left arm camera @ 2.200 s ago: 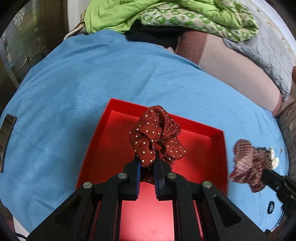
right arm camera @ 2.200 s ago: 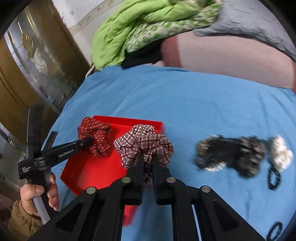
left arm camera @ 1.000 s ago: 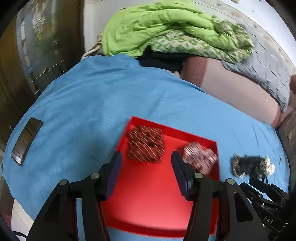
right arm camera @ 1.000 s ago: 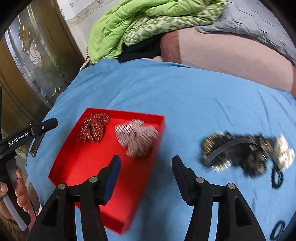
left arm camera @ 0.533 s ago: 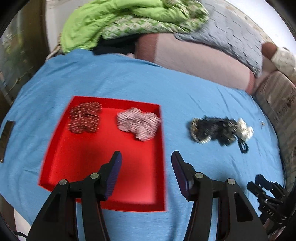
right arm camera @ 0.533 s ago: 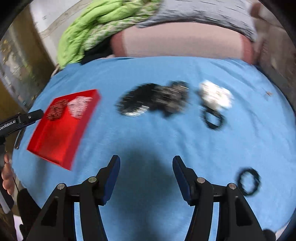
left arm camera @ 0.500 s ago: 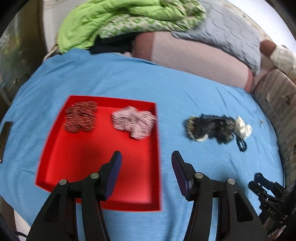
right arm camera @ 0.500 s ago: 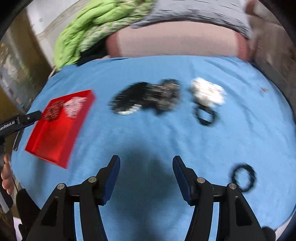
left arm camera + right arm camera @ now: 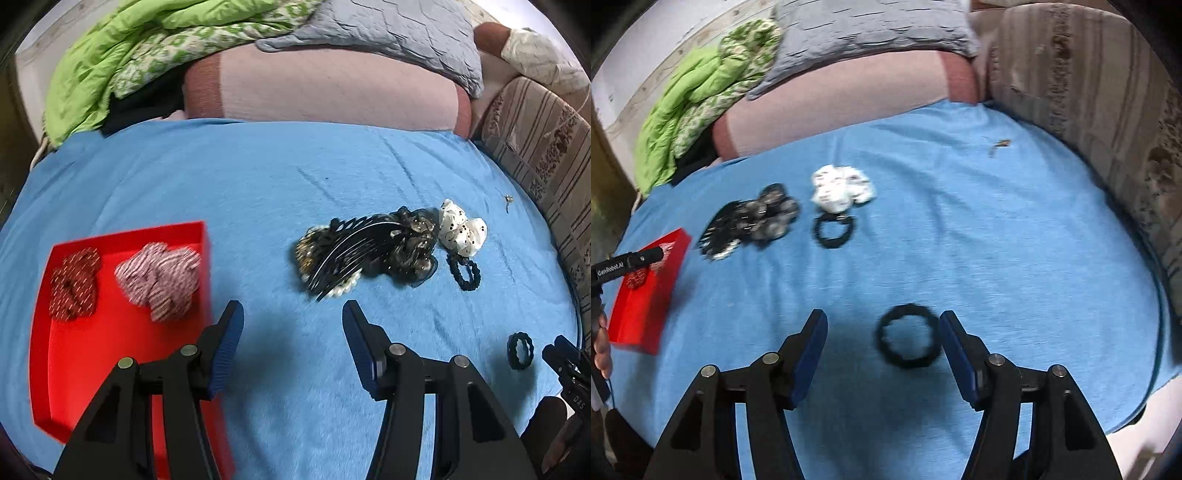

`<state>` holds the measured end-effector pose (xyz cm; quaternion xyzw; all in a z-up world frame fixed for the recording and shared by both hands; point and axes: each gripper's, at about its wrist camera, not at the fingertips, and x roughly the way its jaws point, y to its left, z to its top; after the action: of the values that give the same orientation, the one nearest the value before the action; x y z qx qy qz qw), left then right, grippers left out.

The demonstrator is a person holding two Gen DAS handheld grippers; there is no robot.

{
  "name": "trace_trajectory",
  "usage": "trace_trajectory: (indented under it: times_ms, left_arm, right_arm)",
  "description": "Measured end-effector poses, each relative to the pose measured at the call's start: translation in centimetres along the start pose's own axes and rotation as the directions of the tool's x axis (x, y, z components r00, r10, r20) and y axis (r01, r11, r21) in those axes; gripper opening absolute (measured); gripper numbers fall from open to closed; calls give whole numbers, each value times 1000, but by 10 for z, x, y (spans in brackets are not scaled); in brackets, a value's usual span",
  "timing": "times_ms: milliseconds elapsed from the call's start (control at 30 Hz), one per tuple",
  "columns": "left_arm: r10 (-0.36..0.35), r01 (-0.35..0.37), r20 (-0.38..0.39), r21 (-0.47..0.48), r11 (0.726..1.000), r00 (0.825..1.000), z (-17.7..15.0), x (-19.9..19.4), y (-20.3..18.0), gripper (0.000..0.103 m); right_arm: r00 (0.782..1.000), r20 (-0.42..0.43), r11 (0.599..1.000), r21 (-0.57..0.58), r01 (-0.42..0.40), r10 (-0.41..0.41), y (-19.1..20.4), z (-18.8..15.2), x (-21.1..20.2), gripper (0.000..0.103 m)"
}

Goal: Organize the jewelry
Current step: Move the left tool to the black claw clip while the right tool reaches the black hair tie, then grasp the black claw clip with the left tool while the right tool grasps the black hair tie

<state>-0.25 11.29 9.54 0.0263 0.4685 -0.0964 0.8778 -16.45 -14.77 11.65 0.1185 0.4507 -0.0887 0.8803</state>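
Observation:
A red tray (image 9: 110, 347) on the blue bedsheet holds a dark red dotted scrunchie (image 9: 74, 282) and a checked scrunchie (image 9: 162, 280). My left gripper (image 9: 291, 332) is open and empty, just right of the tray and short of a pile of black hair accessories (image 9: 369, 251). A white dotted scrunchie (image 9: 461, 229) and a black hair tie (image 9: 463, 271) lie beside the pile. My right gripper (image 9: 881, 341) is open, with a black ring hair tie (image 9: 908, 341) lying between its fingers. The tray (image 9: 646, 295) shows at the left of the right wrist view.
Green bedding (image 9: 140, 55), a pink bolster (image 9: 325, 88) and a grey pillow (image 9: 388, 33) line the back of the bed. A striped cushion (image 9: 546, 155) borders the right side. A small metal item (image 9: 997, 146) lies at the back right. The bed's front edge is near my right gripper.
Both grippers let go of their scrunchies into the tray and opened. Both then swung right; the right one now has the black ring hair tie between its fingers.

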Motion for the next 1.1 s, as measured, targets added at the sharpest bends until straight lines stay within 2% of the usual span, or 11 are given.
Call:
trace_trajectory:
  times_ms: [100, 300, 400, 433, 833, 900, 967, 1067, 1100]
  left_arm:
    - [-9, 9, 0, 25, 1000, 1000, 6, 8, -4, 54]
    - [-39, 39, -7, 48, 998, 999, 10, 20, -3, 54]
    - [-54, 55, -14, 69, 996, 998, 11, 26, -7, 54]
    - [-60, 61, -16, 75, 995, 998, 12, 28, -8, 54]
    - [-81, 87, -43, 157, 984, 996, 31, 61, -29, 52]
    - [-91, 100, -55, 173, 980, 994, 32, 65, -33, 36]
    - [-78, 89, -62, 192, 977, 995, 32, 69, -38, 30]
    - [-65, 75, -59, 197, 977, 996, 31, 69, -39, 10]
    - [-80, 91, -67, 186, 978, 995, 31, 68, -37, 8]
  right_arm:
    - [999, -11, 999, -2, 34, -34, -11, -4, 7, 67]
    - [997, -58, 999, 21, 48, -46, -27, -12, 28, 67]
    - [996, -81, 999, 22, 49, -47, -30, -15, 38, 51]
    - [995, -78, 998, 16, 57, -56, -29, -16, 40, 49]
    - [996, -55, 997, -24, 73, -74, -22, -15, 44, 49]
    - [996, -55, 997, -21, 72, -73, -22, -14, 45, 48]
    - [996, -57, 997, -20, 72, -73, -22, -14, 45, 48]
    - [996, -57, 998, -13, 69, -69, -22, -14, 44, 48]
    - [996, -57, 998, -8, 66, -67, -22, -14, 43, 48]
